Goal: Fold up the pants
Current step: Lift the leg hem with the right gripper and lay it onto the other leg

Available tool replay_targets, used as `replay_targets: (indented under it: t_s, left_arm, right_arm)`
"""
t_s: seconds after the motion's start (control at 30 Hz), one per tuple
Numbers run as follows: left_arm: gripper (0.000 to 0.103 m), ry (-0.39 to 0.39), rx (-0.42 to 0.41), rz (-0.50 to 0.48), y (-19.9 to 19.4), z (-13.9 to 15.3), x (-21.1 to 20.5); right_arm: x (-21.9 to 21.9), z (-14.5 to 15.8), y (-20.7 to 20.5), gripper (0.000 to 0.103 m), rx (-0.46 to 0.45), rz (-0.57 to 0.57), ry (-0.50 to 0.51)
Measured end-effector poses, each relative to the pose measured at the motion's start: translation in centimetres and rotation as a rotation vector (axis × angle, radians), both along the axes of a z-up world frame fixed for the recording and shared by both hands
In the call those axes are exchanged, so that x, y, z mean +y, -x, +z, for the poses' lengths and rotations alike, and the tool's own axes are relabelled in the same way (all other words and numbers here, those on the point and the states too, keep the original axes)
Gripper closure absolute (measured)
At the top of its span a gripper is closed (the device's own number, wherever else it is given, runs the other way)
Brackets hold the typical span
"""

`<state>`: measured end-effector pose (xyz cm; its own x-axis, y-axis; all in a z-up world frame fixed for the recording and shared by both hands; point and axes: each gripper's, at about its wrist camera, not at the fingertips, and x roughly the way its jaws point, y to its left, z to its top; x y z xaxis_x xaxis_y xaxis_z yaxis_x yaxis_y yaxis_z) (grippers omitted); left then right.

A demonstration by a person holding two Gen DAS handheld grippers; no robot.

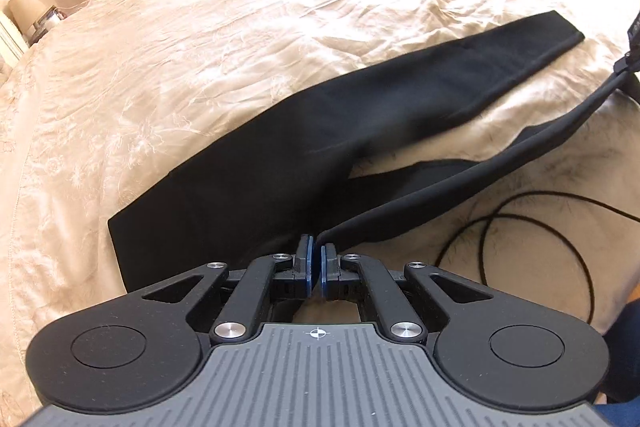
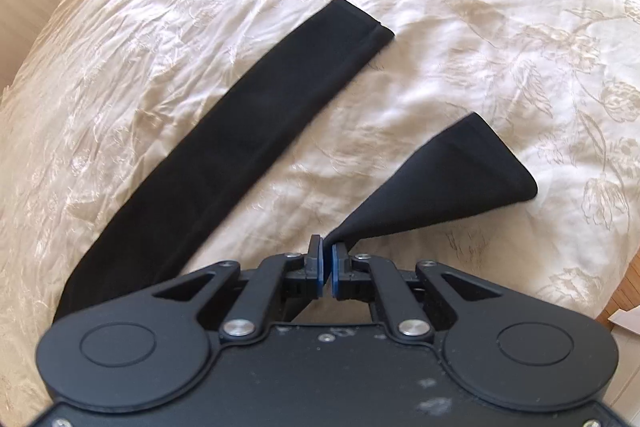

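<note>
Both grippers, left gripper and right gripper, are clamped on black pants over the bedspread

A bed covered by a cream embroidered bedspread is seen, with black pants and a black cable laid on it.

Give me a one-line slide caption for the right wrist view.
Right gripper pinches one leg of the black pants; the other leg lies flat on the cream bedspread.
</note>
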<state>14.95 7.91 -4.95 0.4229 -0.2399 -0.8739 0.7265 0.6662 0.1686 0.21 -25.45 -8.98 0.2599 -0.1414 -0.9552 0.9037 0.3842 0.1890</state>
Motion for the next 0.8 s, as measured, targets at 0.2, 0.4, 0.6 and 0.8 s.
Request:
replay_targets:
  t_s: [0.2,0.4,0.6,0.8]
  left_arm:
    - [0.099,-0.003,-0.017,0.039,-4.1,1.0,-2.7]
    - [0.099,-0.045,-0.004,0.063,-8.5,-0.7,-6.1]
    - [0.099,-0.081,0.044,0.122,-12.3,-3.4,-8.5]
    - [0.099,-0.131,0.091,0.168,-14.5,-6.2,-9.9]
  right_arm:
    - [-2.5,0.5,-4.1,0.098,-0.044,0.032,0.008]
    - [-5.9,-1.7,-8.6,0.098,-0.018,0.038,-0.016]
    - [-9.0,-5.1,-12.4,0.098,0.008,0.031,-0.062]
    - [-10.5,-7.8,-15.6,0.098,0.058,0.072,-0.059]
